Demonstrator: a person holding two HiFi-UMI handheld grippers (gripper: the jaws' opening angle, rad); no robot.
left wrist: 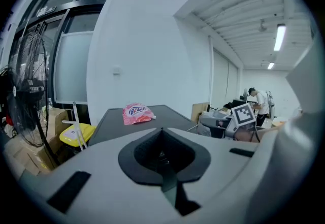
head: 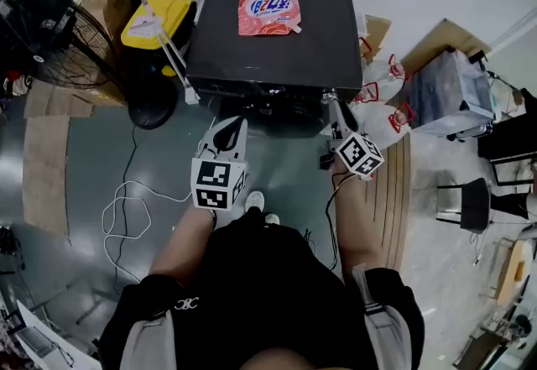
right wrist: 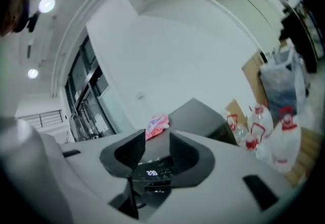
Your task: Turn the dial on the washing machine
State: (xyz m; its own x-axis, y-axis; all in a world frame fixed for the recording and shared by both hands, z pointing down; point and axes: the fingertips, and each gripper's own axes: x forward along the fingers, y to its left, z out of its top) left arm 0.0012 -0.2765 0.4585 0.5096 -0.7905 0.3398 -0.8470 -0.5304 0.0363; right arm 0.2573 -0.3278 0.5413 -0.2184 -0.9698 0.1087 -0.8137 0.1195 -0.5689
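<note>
Grey workshop flooring is lying all around one dark washing machine (head: 277, 58), which is standing against the far wall with its flat top facing up. One pink pouch (head: 268, 5) is lying at the far edge of that top, near the middle.

The dial is not showing clearly in any view. It is probably sitting on the front panel under the near edge, where one lit display (right wrist: 151, 172) is glowing.

Two grippers are in play:
- The right gripper (right wrist: 155, 149) is pointing at that panel close to the near right corner. Its fingers are standing apart with only the display showing in the gap, so it is holding nothing.
- The left gripper (head: 227, 136) is hanging in front of the near edge, a little left of centre. Its fingers are pressing together on nothing.

As a judgement, the dial is likely going to feel hard, smooth and somewhat slippery, turning in stiff clicks. The machine is heavy enough that it is not going to shift. Pinching the dial's rim from two opposite sides is looking like the surest hold.

Beside the left edge, one fan (head: 50, 33) and one yellow case (head: 155, 20) are standing. At least three water bottles (right wrist: 282, 141) are crowding the right edge, and one person (left wrist: 260, 102) is working far off.
</note>
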